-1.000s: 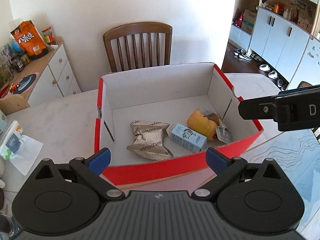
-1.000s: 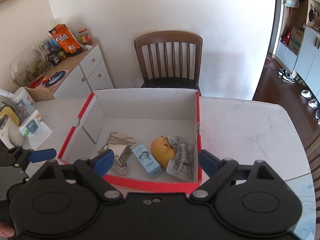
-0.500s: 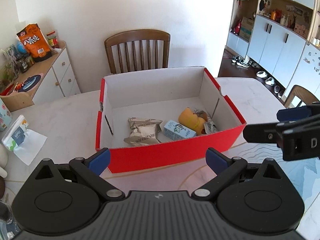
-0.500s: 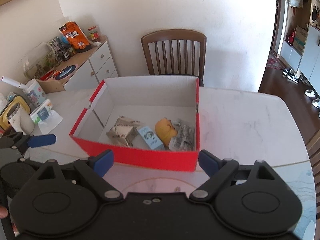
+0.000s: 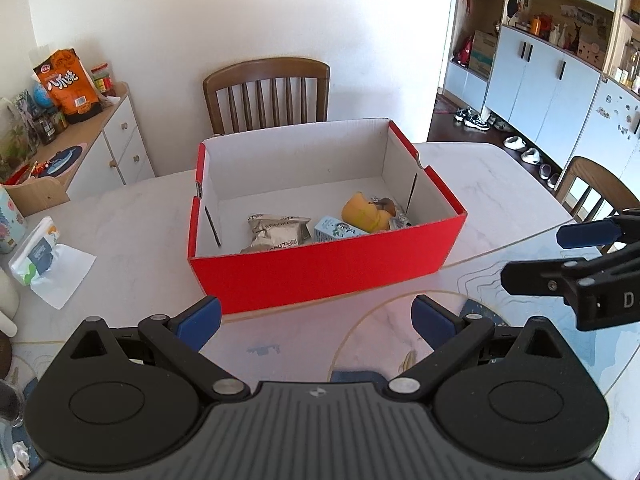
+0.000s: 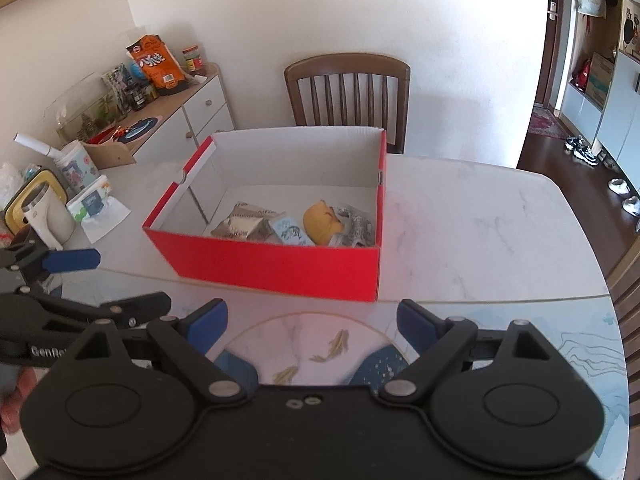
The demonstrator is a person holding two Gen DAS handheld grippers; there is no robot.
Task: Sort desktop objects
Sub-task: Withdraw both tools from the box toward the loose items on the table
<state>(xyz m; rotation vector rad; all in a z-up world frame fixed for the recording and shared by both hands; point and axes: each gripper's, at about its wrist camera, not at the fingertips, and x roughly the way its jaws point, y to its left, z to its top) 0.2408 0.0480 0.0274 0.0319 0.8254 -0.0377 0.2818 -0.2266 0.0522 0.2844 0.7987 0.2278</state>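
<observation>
Red on the outside and white within, the open cardboard box (image 5: 326, 276) sits farther from both cameras than a second ago, when its near wall lay right at the fingertips; a strip of bare marble tabletop (image 5: 132, 240) now shows between them. The left gripper (image 5: 316, 318) and the right gripper (image 6: 312, 322) have both drawn back toward the near table edge, each with its blue-tipped fingers spread wide and holding nothing. Inside the box, against its near wall, lie a crinkled silver snack packet (image 5: 276, 232), a small pale-blue carton (image 5: 336, 230), a yellow plush toy (image 5: 366, 214) and a clear printed wrapper (image 6: 358, 226) toward the right wall. Open marble runs right of the box; a white tissue pack (image 5: 38, 254) lies well to its left.
</observation>
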